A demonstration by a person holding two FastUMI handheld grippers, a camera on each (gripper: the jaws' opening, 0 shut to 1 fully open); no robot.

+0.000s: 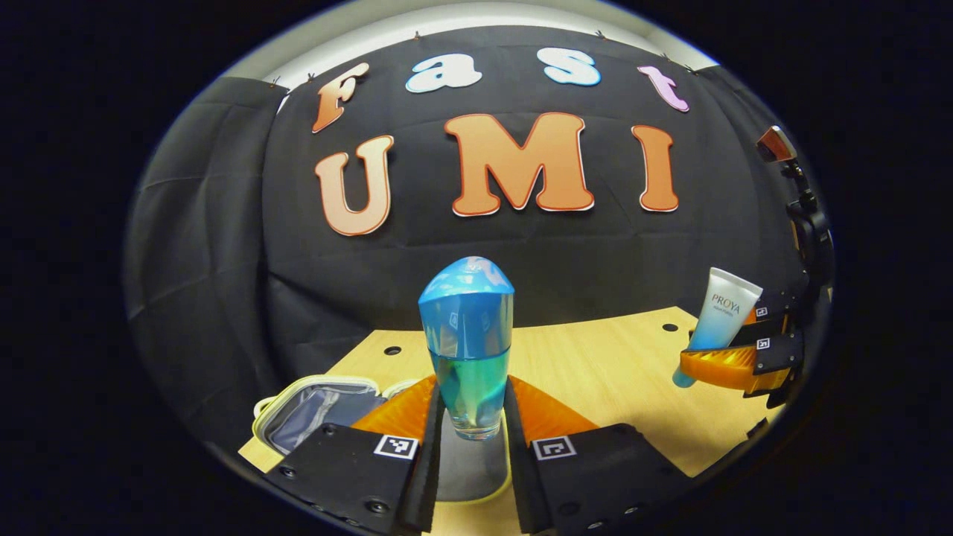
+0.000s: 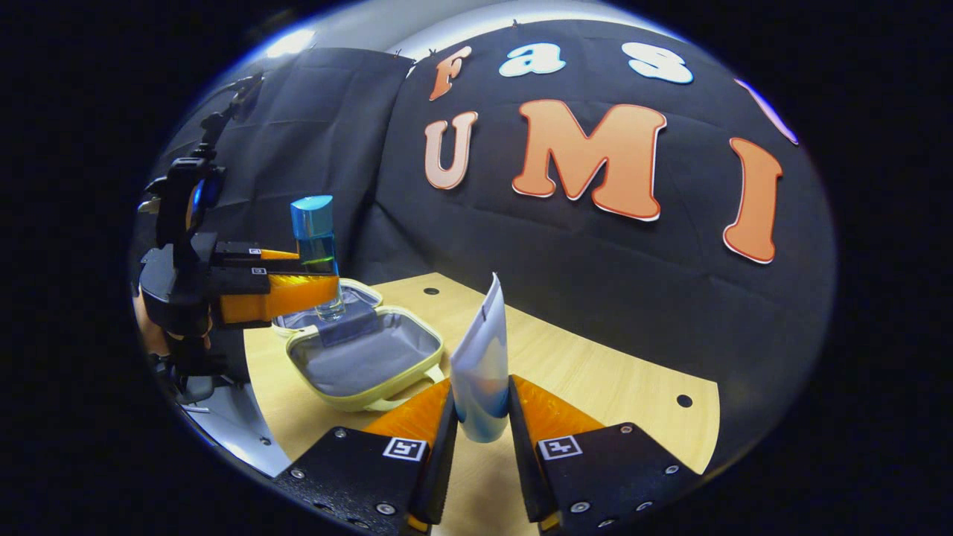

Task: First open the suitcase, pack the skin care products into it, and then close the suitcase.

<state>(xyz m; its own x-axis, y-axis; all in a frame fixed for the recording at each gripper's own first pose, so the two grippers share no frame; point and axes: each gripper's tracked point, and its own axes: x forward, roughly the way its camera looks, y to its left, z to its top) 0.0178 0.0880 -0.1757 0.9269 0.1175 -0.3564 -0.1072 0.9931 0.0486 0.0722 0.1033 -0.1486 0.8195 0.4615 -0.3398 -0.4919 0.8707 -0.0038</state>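
Left gripper (image 1: pixel 470 417) clamped the bottle (image 1: pixel 467 350) upright above the open suitcase (image 2: pixel 365 357) at the table's (image 2: pixel 595 372) left edge, right gripper (image 2: pixel 480 417) pinched the tube (image 2: pixel 482 365); both could slip and miss.

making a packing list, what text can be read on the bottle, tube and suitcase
tube: a printed label on its front, not read off here; the line under it is too small.
bottle: no text visible.
suitcase: no text visible.
left gripper, right gripper: square coded marks, no words.
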